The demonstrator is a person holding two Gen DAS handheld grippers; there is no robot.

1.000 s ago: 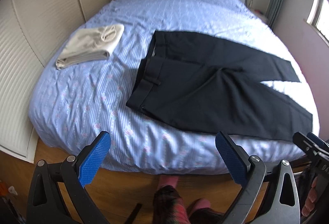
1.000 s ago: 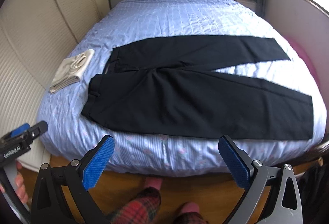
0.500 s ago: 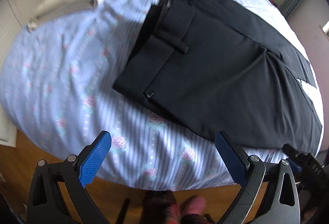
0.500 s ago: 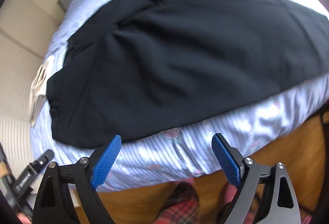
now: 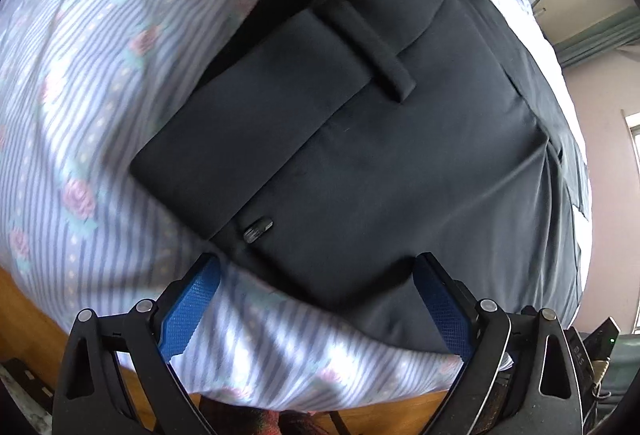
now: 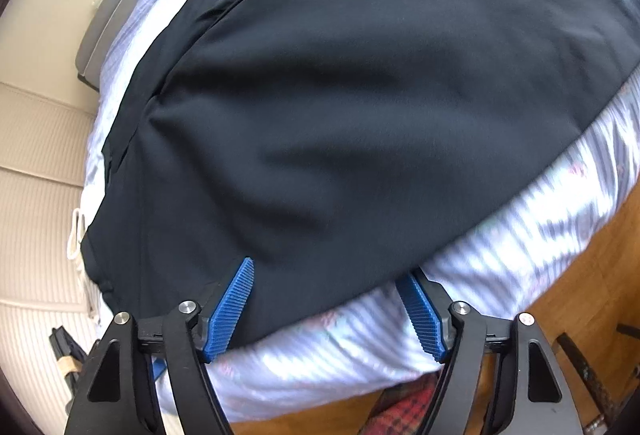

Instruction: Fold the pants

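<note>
Pants [image 5: 400, 163] spread flat on bed [image 5: 80, 123], unfolded, both legs apart. Left tool [image 5: 316, 299] spread over waistband corner near bed's edge, just closing, nothing pinched. Right tool [image 6: 328, 299] narrowing astride near leg's edge, not gripping. Folding not started; all folds left.

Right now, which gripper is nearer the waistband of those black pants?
The left gripper. It straddles the near edge of the black pants just below the waistband. The right gripper sits farther along that edge, over the leg. Both have just been closing, neither pinching fabric yet.
</note>
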